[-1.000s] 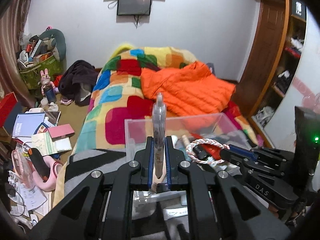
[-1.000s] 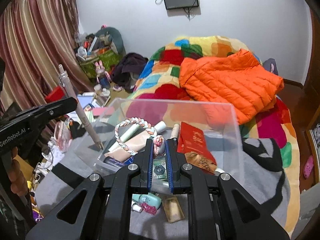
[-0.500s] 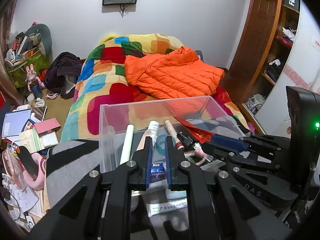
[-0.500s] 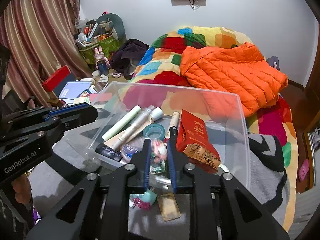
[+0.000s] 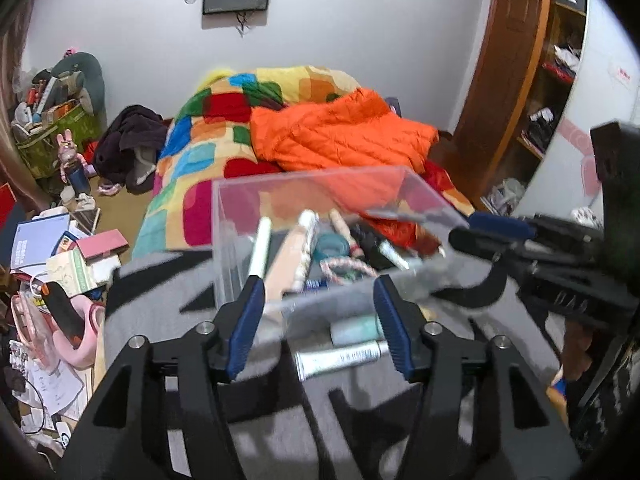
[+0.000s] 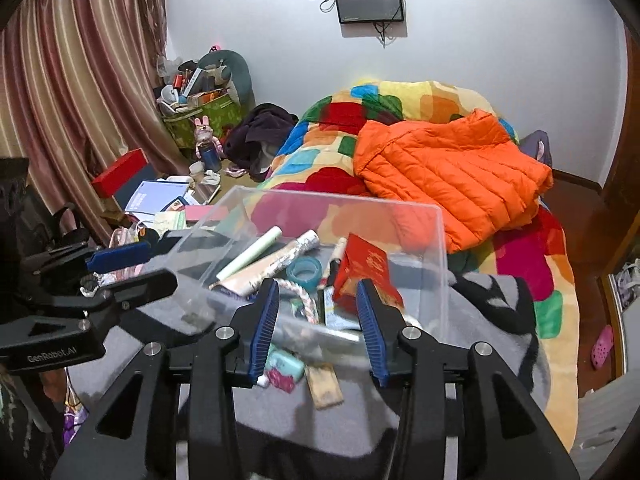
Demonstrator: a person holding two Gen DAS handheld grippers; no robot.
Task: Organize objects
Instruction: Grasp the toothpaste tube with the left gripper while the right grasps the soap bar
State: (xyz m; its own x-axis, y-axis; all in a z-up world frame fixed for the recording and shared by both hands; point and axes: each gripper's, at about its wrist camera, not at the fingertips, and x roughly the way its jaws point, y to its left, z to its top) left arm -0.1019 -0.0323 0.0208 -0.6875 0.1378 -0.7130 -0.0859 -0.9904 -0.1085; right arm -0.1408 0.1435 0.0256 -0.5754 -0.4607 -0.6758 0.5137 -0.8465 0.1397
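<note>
Left wrist: my left gripper [image 5: 318, 322], clamped on a pen a second ago, now gapes empty before the clear bin [image 5: 224, 240]. Right wrist: my right gripper [image 6: 316, 322] has released too; its braided cord [image 6: 306, 300] lies in the bin, so both drops look done.

Your left wrist view is smeared by motion: the clear bin [image 5: 320, 216] and the tubes inside it are soft-edged, and print on the white tube [image 5: 340, 358] lying outside it cannot be read. The right gripper [image 5: 484, 234] there runs off the right edge. In your right wrist view, the jaw pads cover the bin's near wall [image 6: 320, 330], hiding part of the braided rope [image 6: 304, 300] and the teal packet [image 6: 286, 364]. The left gripper [image 6: 128, 268] is cut by the left edge. The lettering on the red packet [image 6: 366, 270] is too small to read.
</note>
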